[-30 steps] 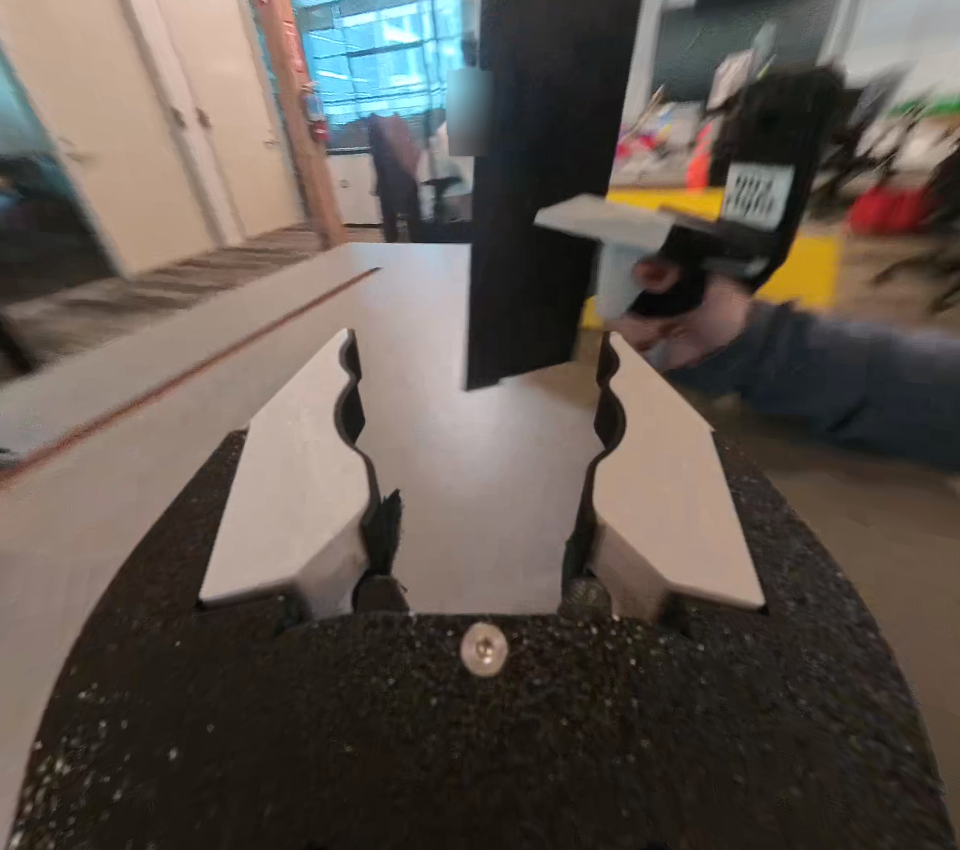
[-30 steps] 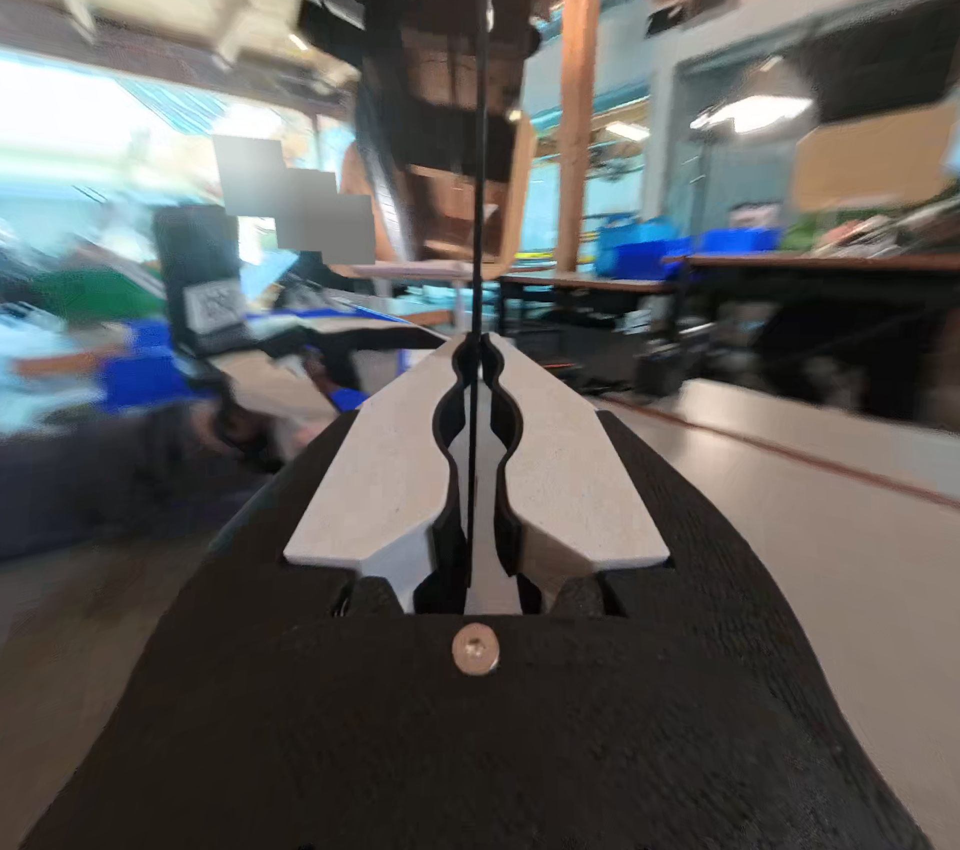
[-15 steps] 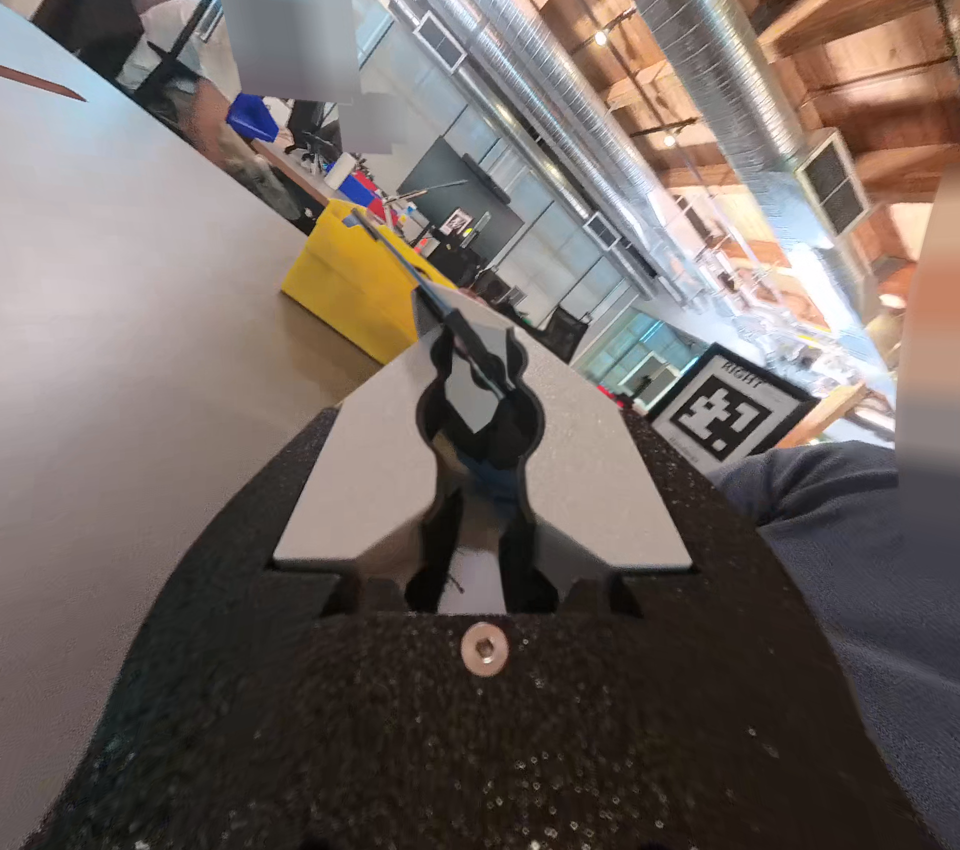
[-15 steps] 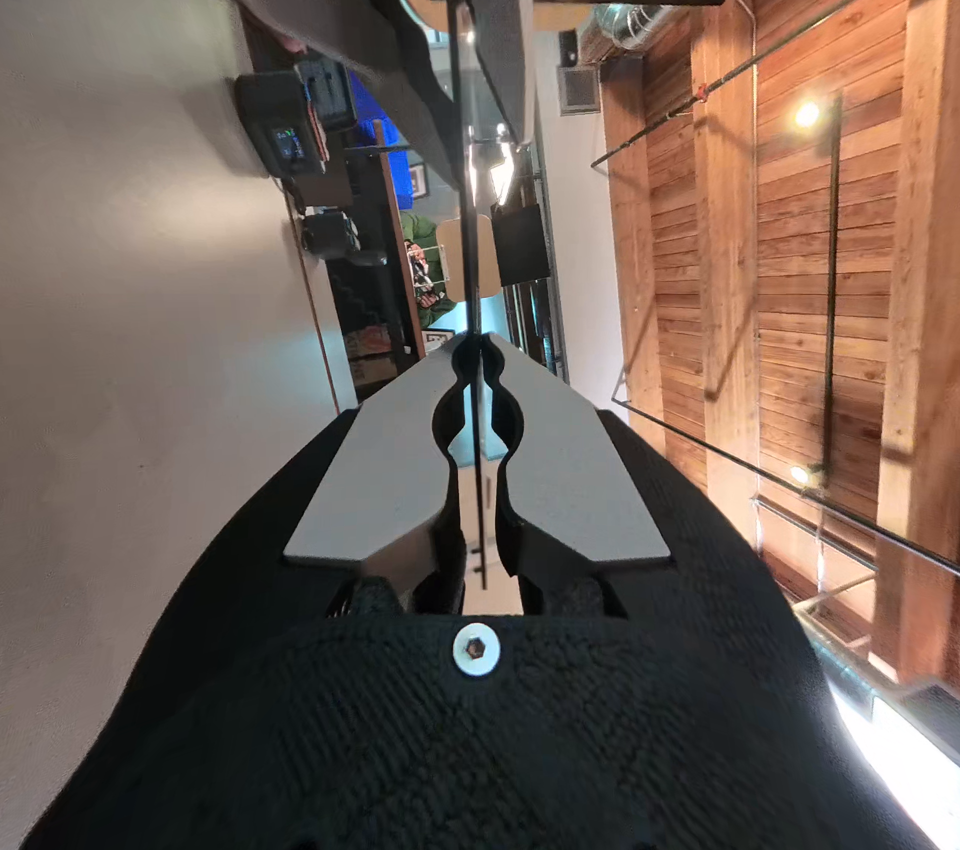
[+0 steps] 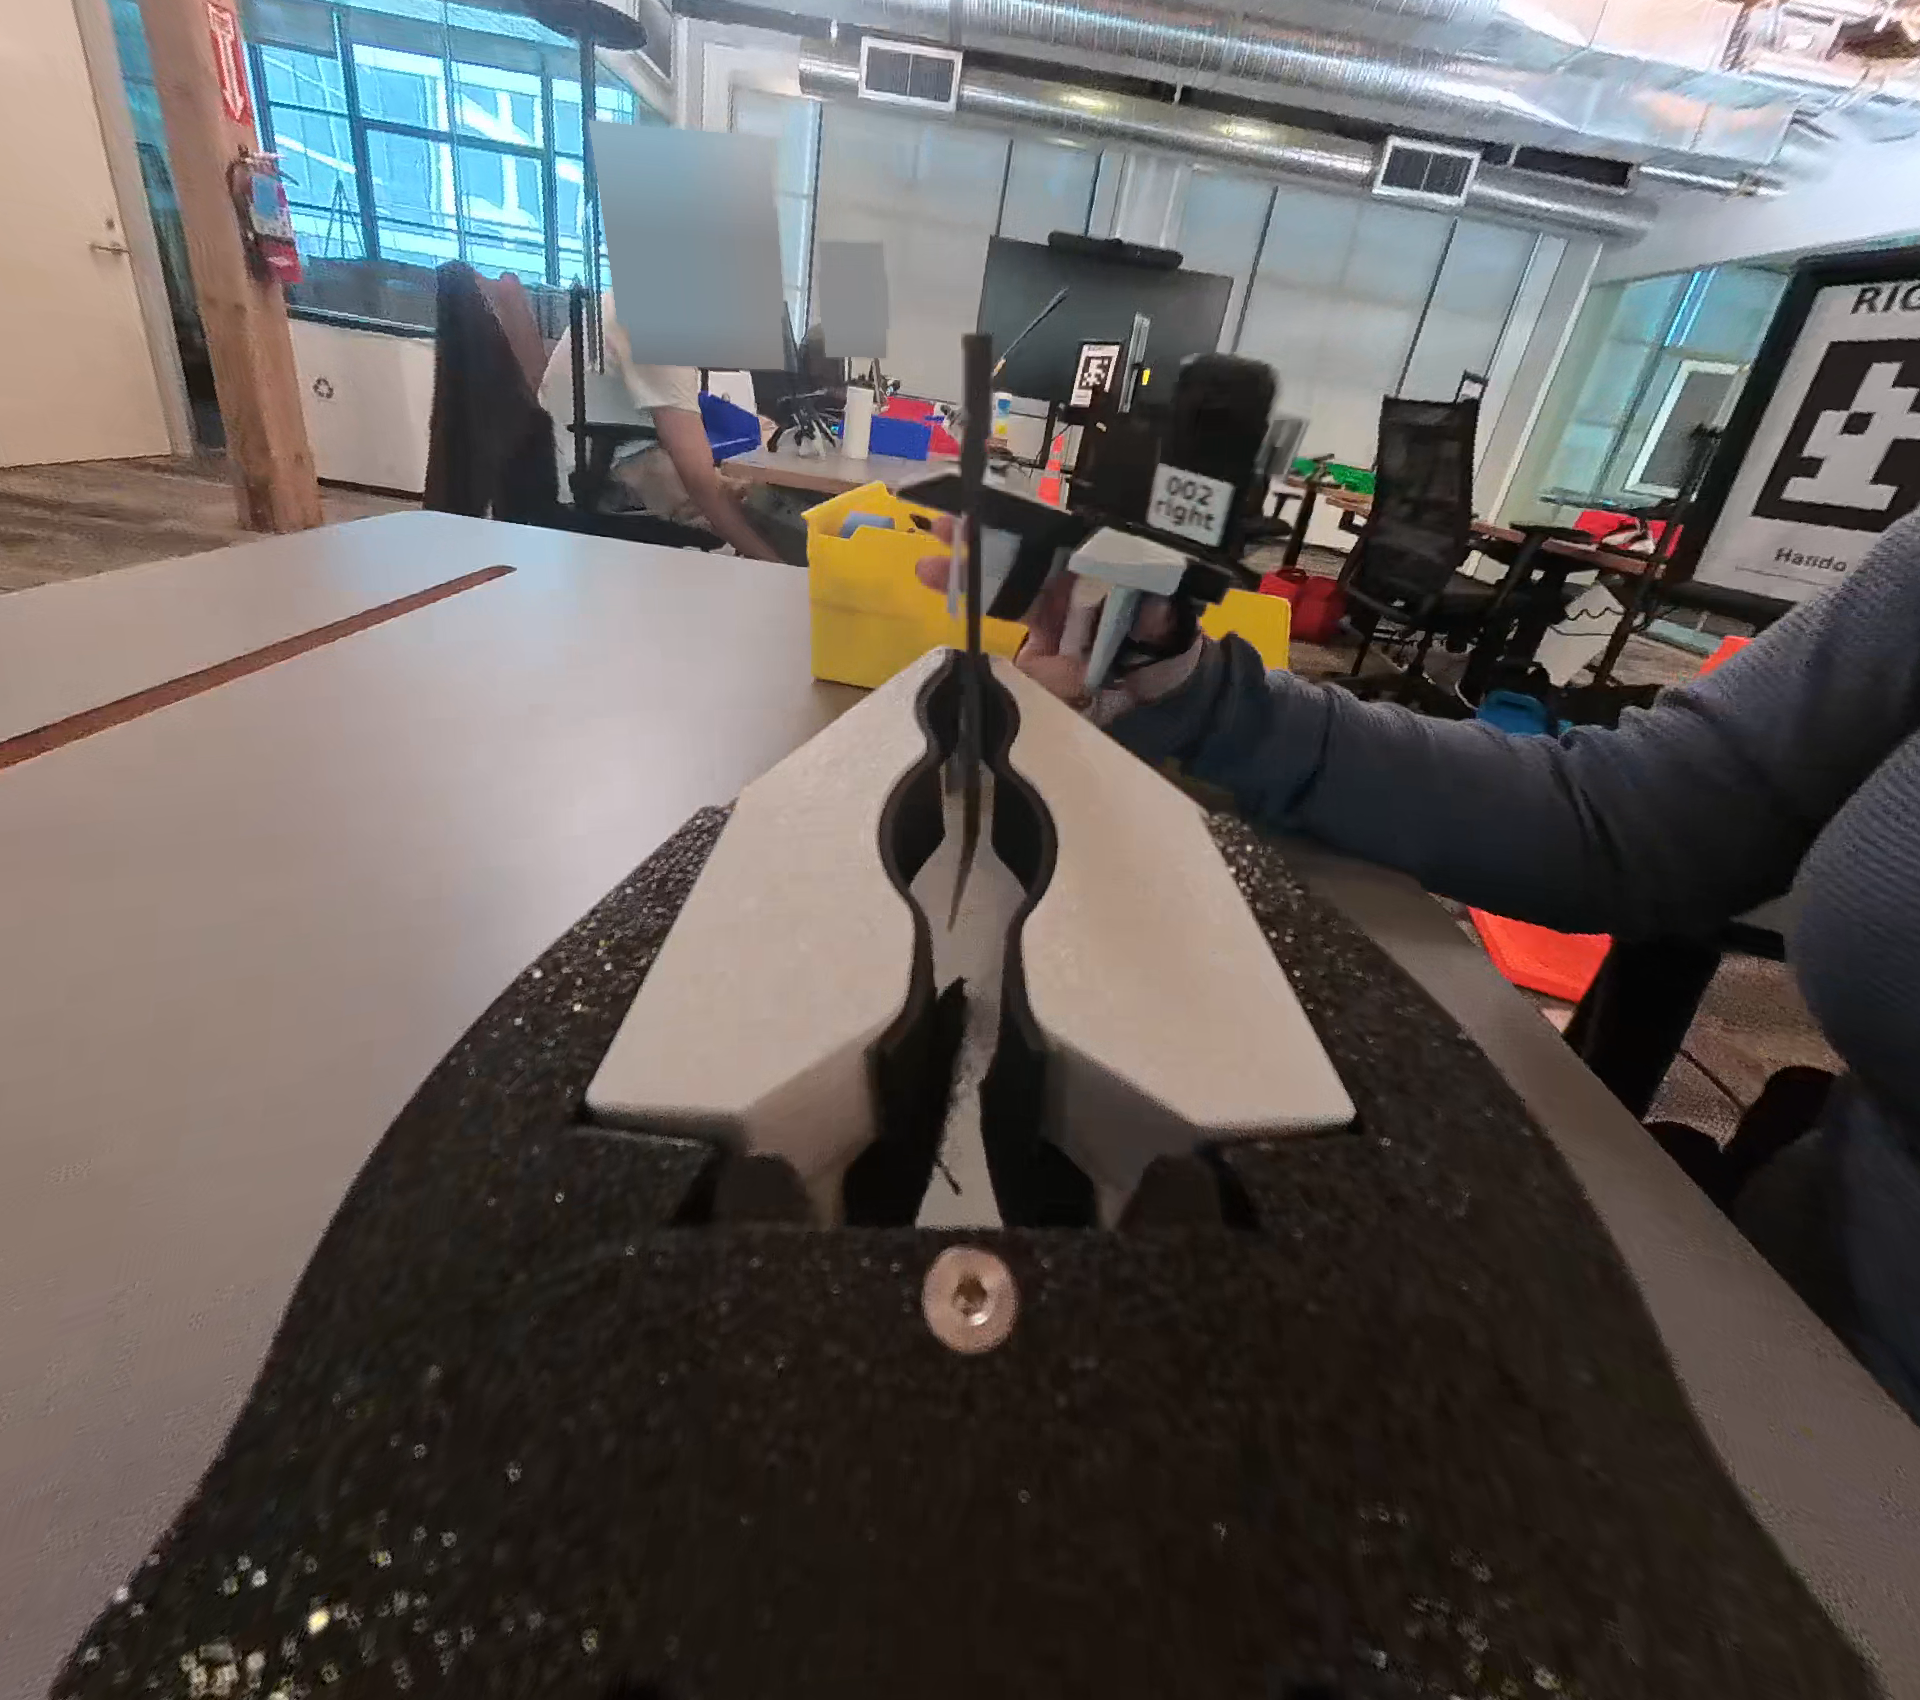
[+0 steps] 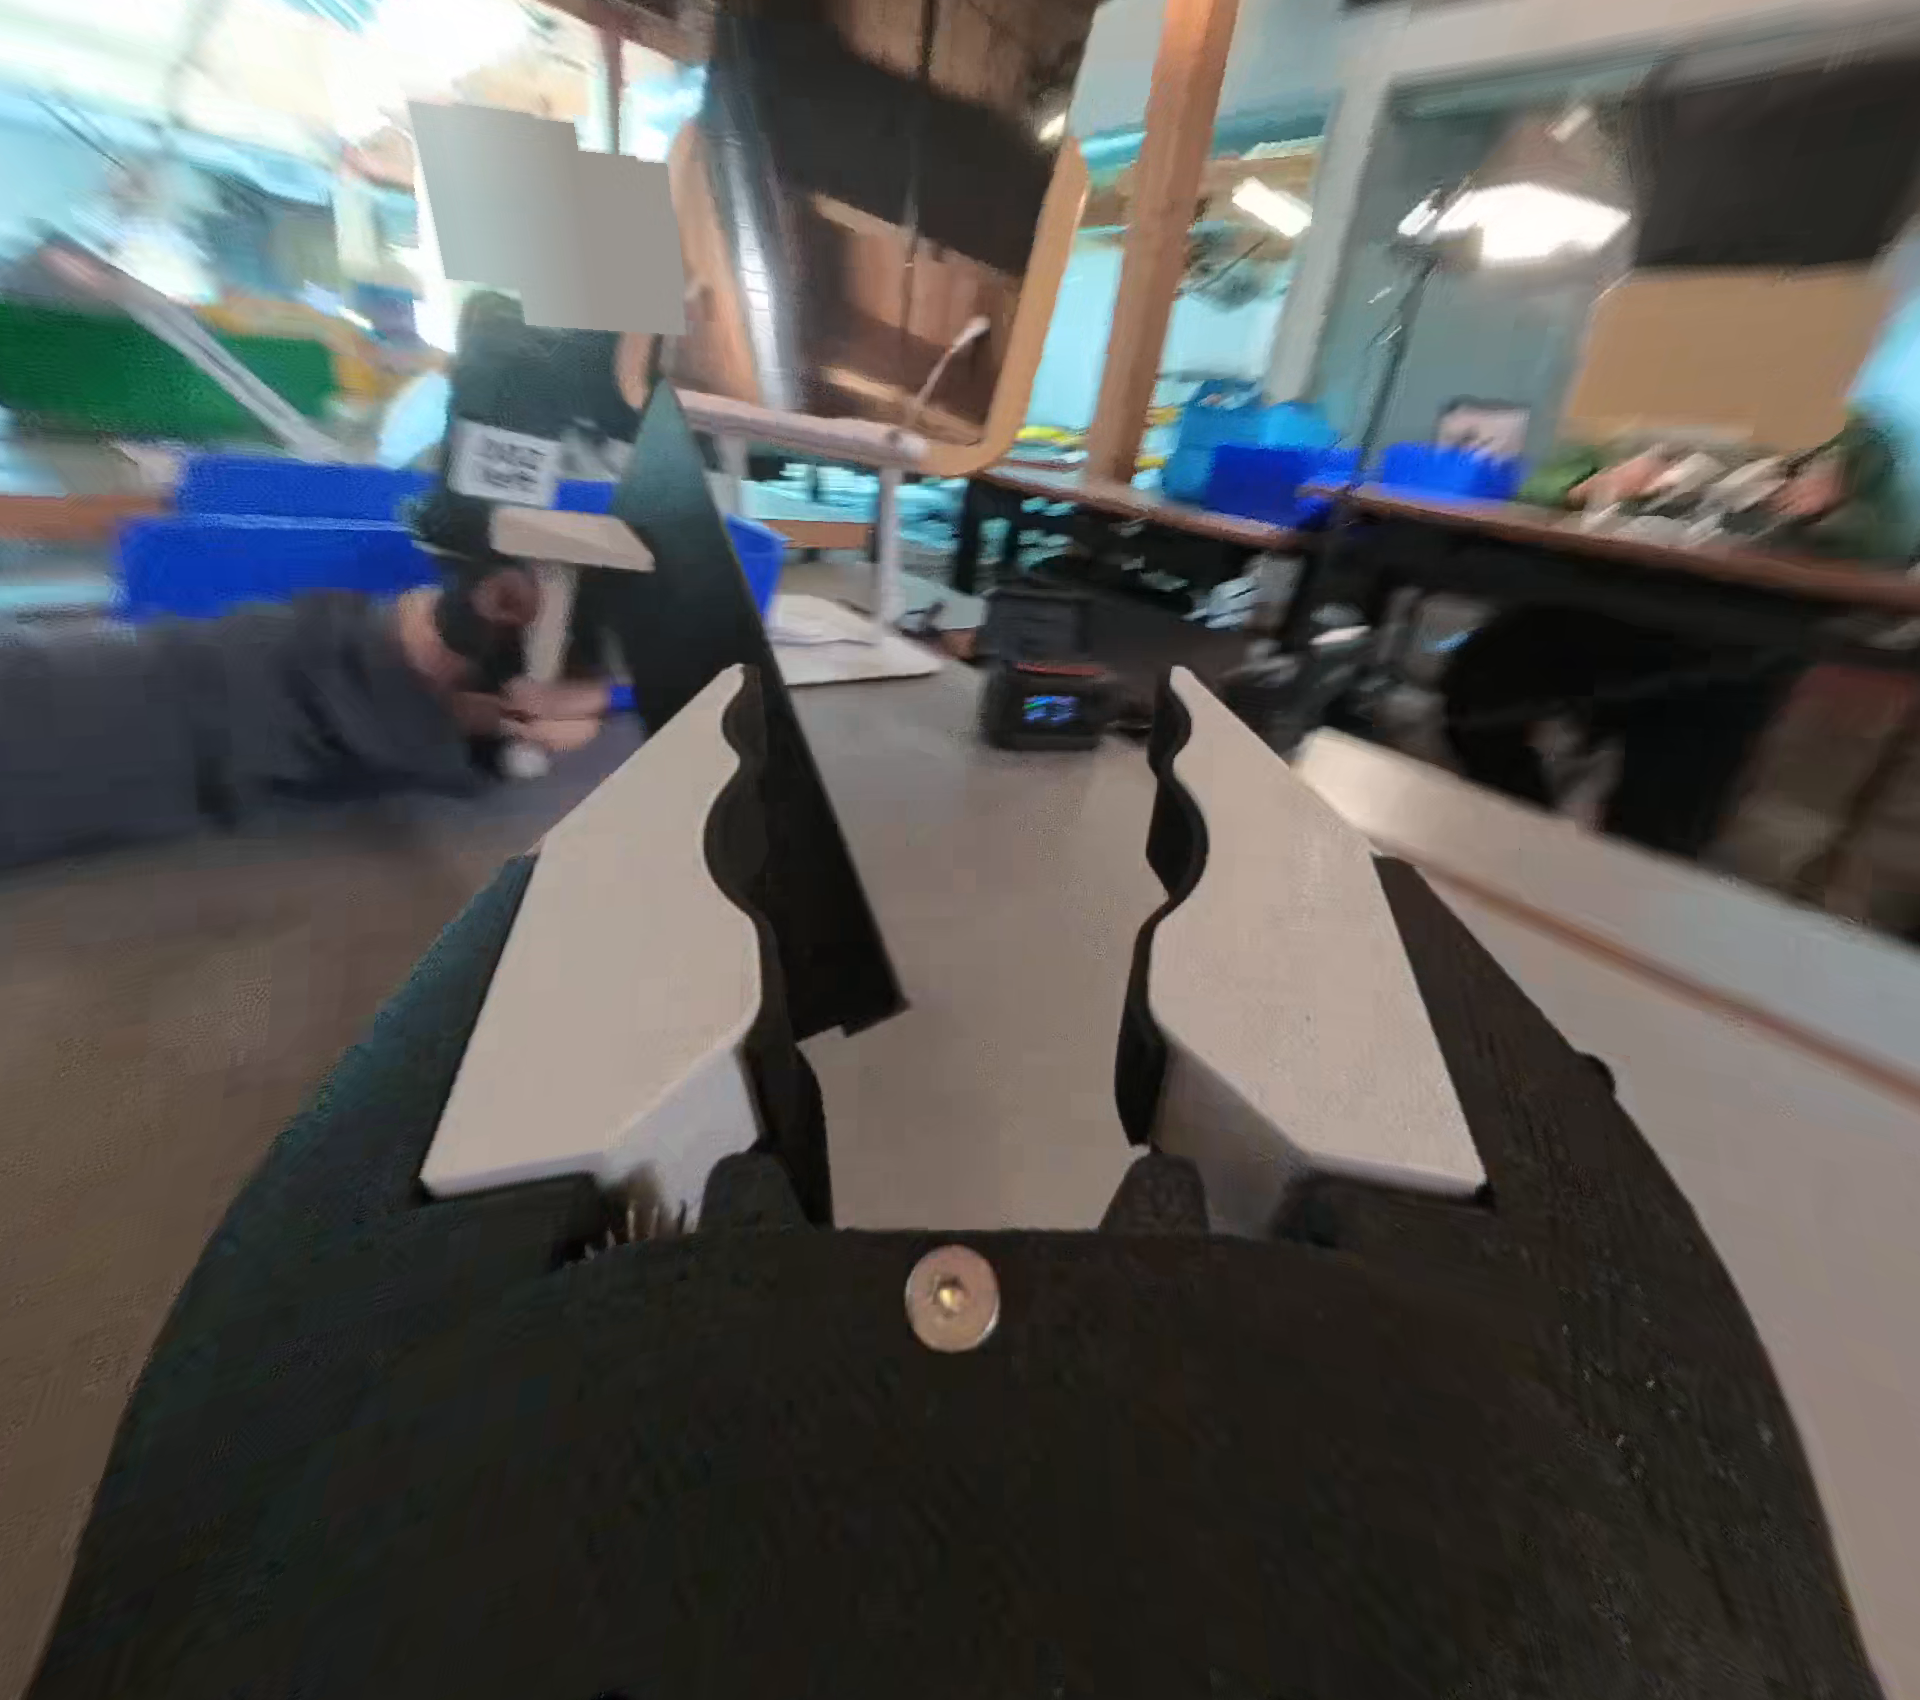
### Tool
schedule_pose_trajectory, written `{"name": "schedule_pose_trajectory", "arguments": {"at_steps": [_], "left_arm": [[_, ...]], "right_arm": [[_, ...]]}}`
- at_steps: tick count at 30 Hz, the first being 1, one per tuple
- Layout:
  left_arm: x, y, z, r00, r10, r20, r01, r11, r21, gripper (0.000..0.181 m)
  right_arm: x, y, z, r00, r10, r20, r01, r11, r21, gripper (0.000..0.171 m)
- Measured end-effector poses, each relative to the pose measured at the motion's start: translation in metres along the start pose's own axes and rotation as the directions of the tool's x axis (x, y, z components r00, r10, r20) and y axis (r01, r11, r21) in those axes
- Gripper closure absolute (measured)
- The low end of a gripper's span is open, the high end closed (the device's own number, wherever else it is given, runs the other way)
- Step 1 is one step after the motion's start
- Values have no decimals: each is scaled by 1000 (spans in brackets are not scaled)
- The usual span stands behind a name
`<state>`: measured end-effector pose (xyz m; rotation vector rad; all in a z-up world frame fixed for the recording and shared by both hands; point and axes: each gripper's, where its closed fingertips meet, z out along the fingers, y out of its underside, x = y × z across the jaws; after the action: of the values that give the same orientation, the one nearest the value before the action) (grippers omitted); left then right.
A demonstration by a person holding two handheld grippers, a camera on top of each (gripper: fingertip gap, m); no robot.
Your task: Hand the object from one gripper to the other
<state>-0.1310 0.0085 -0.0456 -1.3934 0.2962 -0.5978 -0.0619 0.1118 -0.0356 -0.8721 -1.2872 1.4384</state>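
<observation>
Now your left gripper (image 5: 971, 694) pinches the thin black sheet (image 5: 975, 570) edge-on between its jaws. Your right gripper (image 6: 956, 684) stands spread, the sheet touching its left jaw; only withdrawal seems left.

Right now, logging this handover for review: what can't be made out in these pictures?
- The black sheet: left wrist view shows only its edge; its face is hidden.
- Sheet touching the right gripper's finger or not: right wrist view, motion blur.
- Left gripper in the right wrist view: far off and blurred, grip unreadable.
</observation>
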Motion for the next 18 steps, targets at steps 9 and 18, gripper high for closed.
{"name": "schedule_pose_trajectory", "arguments": {"at_steps": [9,18], "left_arm": [[18,-29,-1,993,2,-120,22,981,193,181],[-29,-26,-3,913,-406,-32,401,882,246,102]], "right_arm": [[-50,46,7,924,251,290,-169,945,-280,125],[-37,33,16,968,-209,140,230,961,-155,171]]}}
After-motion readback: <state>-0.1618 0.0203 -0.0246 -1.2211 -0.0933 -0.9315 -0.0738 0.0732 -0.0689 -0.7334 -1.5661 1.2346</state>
